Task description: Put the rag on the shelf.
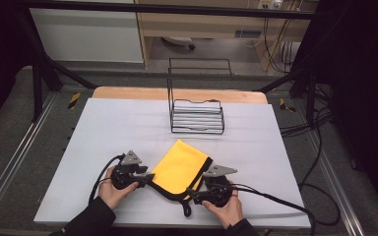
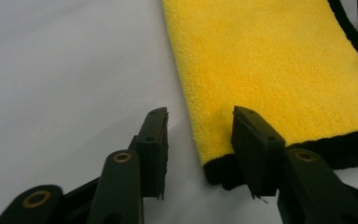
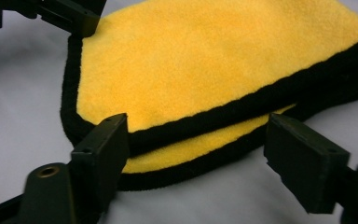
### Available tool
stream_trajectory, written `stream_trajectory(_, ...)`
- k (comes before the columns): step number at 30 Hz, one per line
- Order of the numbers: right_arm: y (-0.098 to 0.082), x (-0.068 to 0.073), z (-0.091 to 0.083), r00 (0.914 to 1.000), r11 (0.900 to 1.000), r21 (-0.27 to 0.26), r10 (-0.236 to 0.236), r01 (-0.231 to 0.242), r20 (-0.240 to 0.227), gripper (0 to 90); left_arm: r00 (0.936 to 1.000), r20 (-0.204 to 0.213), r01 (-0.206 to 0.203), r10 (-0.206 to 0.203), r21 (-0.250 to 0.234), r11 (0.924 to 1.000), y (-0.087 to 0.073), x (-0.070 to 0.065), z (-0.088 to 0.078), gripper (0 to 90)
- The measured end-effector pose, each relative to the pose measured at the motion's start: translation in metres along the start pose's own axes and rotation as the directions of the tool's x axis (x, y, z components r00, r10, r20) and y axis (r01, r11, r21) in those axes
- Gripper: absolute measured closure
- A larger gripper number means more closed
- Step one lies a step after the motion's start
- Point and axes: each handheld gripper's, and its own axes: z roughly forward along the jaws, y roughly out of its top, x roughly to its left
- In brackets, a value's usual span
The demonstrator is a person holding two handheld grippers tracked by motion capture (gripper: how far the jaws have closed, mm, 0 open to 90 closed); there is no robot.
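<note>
Both hands low over the white counter (image 1: 103, 128), left tongs (image 2: 198, 140) open astride the near corner of a folded fleecy yellow cloth (image 1: 179, 167) with black binding, right tongs (image 3: 196, 154) open around its layered hem, cloth lying flat between them

I see even overhead light on the white tabletop (image 1: 128, 128), darkness surrounding it, and soft, grainy close-ups beside the yellow cloth (image 2: 270, 65).

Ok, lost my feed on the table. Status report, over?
Left gripper open at folded yellow cloth's corner. Right gripper open, straddling its black-trimmed edge. Cloth flat on table. Wire rack beyond, well clear.
</note>
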Motion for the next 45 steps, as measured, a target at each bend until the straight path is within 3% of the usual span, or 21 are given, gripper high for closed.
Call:
stream_trajectory(7,-0.003,0.002,0.008,0.9992,0.999,0.004,0.037,-0.036,-0.014,26.5,0.9998,0.019,-0.010,0.010,0.013,0.9999,-0.002,-0.007,0.005,68.5)
stream_trajectory(12,-0.002,0.003,0.010,0.9971,0.997,-0.020,0.075,-0.076,-0.010,27.2,0.9994,0.027,0.022,-0.022,0.020,0.9996,-0.002,-0.008,0.007,71.2)
stream_trajectory(16,-0.003,0.010,0.016,0.9986,0.999,-0.019,0.038,-0.038,0.037,27.8,0.9996,0.025,0.015,-0.016,0.031,0.9994,-0.001,-0.009,0.006,74.5)
stream_trajectory(24,-0.002,0.013,0.015,0.9971,1.000,0.000,0.014,-0.014,0.075,48.2,0.9994,-0.008,0.033,-0.033,0.049,0.9983,0.002,-0.017,0.003,82.9)
stream_trajectory(30,0.002,0.008,0.012,0.9996,1.000,0.002,0.008,-0.008,0.027,73.8,0.9975,-0.015,0.069,-0.068,0.043,0.9967,-0.001,-0.026,-0.005,83.9)
stream_trajectory(32,0.004,0.006,0.013,0.9999,1.000,0.008,-0.003,0.003,0.014,74.6,0.9971,-0.014,0.075,-0.075,0.046,0.9961,-0.005,-0.030,-0.008,83.9)
stream_trajectory(35,0.004,0.006,0.012,0.9999,1.000,0.003,-0.015,0.015,0.008,71.5,0.9968,-0.015,0.079,-0.078,0.039,0.9961,-0.014,-0.037,-0.015,83.9)
stream_trajectory(37,0.004,0.007,0.010,0.9999,1.000,0.001,-0.013,0.013,0.011,64.3,0.9960,-0.013,0.089,-0.088,0.044,0.9951,-0.017,-0.041,-0.019,83.8)
stream_trajectory(38,0.005,0.007,0.007,0.9996,1.000,-0.002,-0.014,0.014,0.023,55.9,0.9955,-0.013,0.094,-0.093,0.043,0.9946,-0.018,-0.043,-0.020,83.7)
stream_trajectory(40,0.005,0.007,0.005,0.9996,1.000,-0.004,-0.010,0.010,0.026,51.8,0.9944,-0.011,0.105,-0.105,0.039,0.9937,-0.021,-0.048,-0.022,83.6)
stream_trajectory(43,0.006,0.006,0.005,0.9990,1.000,-0.002,-0.003,0.003,0.046,36.9,0.9955,-0.024,0.093,-0.092,0.034,0.9951,-0.026,-0.055,-0.025,82.9)
stream_trajectory(45,0.006,0.006,0.007,0.9988,1.000,0.004,0.015,-0.015,0.046,34.7,0.9963,-0.033,0.080,-0.079,0.030,0.9963,-0.025,-0.057,-0.026,81.7)
